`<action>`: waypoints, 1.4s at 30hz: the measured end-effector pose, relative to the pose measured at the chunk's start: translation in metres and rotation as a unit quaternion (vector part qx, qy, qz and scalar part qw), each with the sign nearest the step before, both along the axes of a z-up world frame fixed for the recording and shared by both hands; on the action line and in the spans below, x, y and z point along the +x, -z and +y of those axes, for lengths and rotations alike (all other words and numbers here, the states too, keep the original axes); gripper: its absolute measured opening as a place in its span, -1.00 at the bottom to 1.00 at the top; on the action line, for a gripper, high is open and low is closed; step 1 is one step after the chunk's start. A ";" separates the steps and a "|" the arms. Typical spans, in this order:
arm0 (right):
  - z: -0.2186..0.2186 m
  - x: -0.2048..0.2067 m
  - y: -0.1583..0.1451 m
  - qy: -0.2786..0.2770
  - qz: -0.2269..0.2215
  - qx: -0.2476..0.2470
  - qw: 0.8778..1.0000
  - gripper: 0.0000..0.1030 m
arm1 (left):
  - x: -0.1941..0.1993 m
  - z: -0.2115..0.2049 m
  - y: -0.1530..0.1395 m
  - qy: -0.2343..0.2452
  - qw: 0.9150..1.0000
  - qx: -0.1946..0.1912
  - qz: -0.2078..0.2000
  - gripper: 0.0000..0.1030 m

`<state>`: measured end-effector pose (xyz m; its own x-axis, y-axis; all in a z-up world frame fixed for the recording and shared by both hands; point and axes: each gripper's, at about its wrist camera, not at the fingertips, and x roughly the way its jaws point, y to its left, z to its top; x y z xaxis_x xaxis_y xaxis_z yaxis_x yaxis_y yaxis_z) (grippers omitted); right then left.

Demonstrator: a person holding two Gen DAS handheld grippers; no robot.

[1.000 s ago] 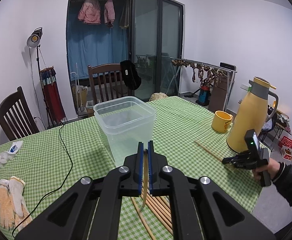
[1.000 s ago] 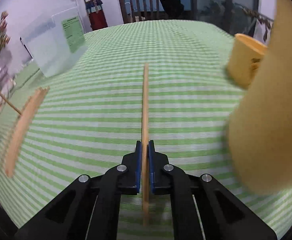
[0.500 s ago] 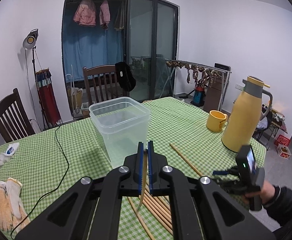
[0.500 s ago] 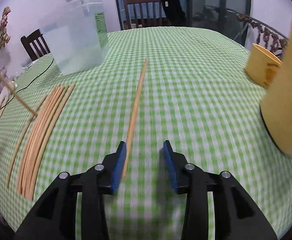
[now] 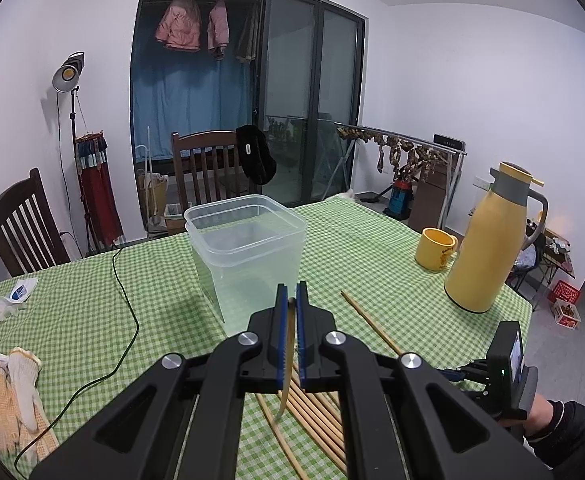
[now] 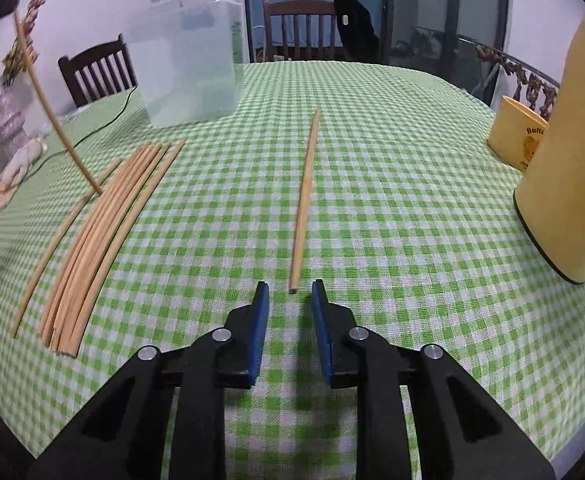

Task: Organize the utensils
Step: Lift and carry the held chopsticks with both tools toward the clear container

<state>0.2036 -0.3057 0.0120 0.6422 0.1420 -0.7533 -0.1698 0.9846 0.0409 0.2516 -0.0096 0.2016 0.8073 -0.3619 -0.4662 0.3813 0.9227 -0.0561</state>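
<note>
Two claws over green-checked tablecloth [image 6: 392, 184]: left gripper [image 5: 291, 300] clamped on chopstick [image 5: 288, 364], right gripper [image 6: 290, 292] closing, empty, lone chopstick [image 6: 304, 196] at 12 o'clock, white-walled room.

The left gripper [image 5: 291, 300] is clamped tight, while the right gripper [image 6: 290, 294] (tilted downward) is closing, nothing between its fingers.

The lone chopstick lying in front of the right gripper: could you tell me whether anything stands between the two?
Nothing visible does. The lone chopstick lies by itself on the checked tablecloth, its near end just ahead of the right gripper, whose fingers are closing with nothing between them.
</note>
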 end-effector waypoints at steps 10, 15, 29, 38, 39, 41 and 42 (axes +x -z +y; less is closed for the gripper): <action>0.006 -0.001 -0.019 -0.014 -0.014 0.013 1.000 -0.92 | -0.009 0.001 0.002 -0.004 1.000 -0.002 -0.002 -0.97; 0.007 -0.006 -0.082 -0.042 -0.084 0.015 0.996 -0.93 | -0.006 -0.001 -0.001 0.002 1.000 -0.001 0.003 -0.97; 0.022 0.009 -0.183 -0.116 -0.164 0.034 0.979 -0.93 | -0.002 -0.001 -0.004 -0.002 1.000 -0.014 0.006 -0.97; 0.038 0.030 -0.199 -0.145 -0.144 0.039 0.978 -0.93 | 0.007 0.001 -0.005 -0.004 1.000 -0.017 0.004 -0.98; 0.039 0.033 -0.198 -0.147 -0.146 0.040 0.977 -0.92 | 0.009 0.000 -0.004 -0.003 1.000 -0.018 0.006 -0.97; 0.040 0.038 -0.200 -0.143 -0.141 0.040 0.979 -0.92 | 0.011 0.000 -0.001 -0.005 1.000 -0.019 0.007 -0.97; 0.041 0.038 -0.201 -0.144 -0.142 0.042 0.978 -0.92 | 0.012 0.000 0.000 -0.008 1.000 -0.016 0.005 -0.97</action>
<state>0.2419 -0.2651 0.2134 0.7478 0.4014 -0.5288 -0.4560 0.8895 0.0303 0.2634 -0.0094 0.2015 0.8089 -0.3638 -0.4618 0.3654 0.9265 -0.0897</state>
